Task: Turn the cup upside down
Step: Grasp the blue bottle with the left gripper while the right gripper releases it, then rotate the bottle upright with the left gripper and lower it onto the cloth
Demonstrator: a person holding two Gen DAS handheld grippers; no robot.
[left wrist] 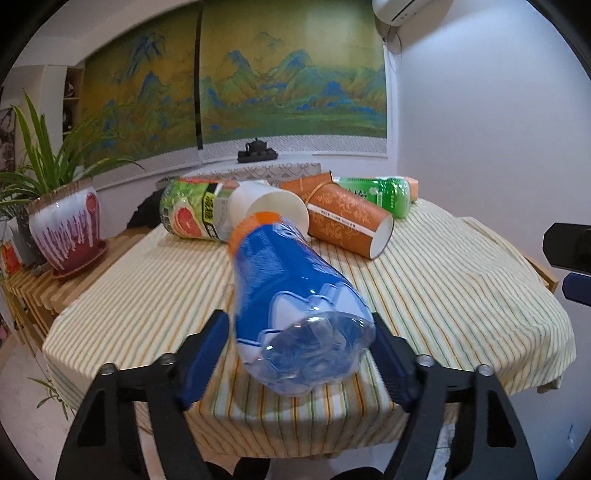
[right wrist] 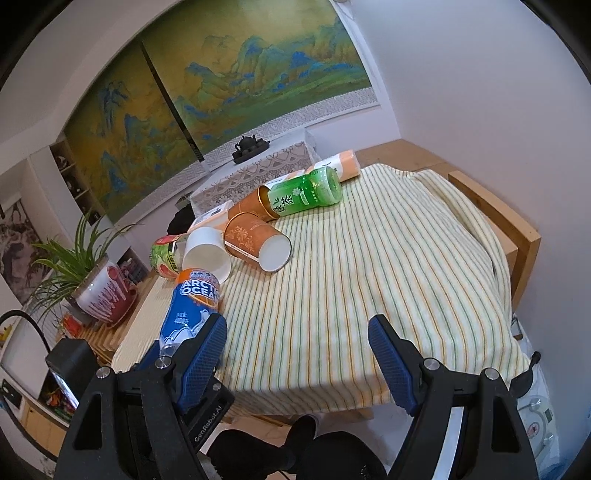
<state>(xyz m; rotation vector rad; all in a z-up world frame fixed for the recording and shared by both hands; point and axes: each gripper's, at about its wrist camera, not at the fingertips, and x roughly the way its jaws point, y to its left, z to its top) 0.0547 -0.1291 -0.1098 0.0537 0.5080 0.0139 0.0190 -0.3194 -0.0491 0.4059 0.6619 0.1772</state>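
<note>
The left gripper (left wrist: 301, 363) pinches the blue bottle's (left wrist: 295, 291) base, apparently lifting it clear of the cups. The right gripper (right wrist: 297, 356) hangs spread and empty. The white cup (right wrist: 207, 254) lies on its side at ten o'clock on the worktop (right wrist: 369, 280), touching the orange cup (right wrist: 255, 242).

This place is a room in a home, probably a living or dining room. A big landscape painting (left wrist: 236, 85) with blue and green mountains covers the back wall. Under it a dark tea set (left wrist: 256, 151) stands on a low cabinet with a lace cloth. A wooden table (right wrist: 513, 236) wears a striped tablecloth (right wrist: 369, 280). At the side a green plant grows in a glazed pot (left wrist: 66, 229). An air conditioner (left wrist: 402, 11) hangs on the white wall.
</note>
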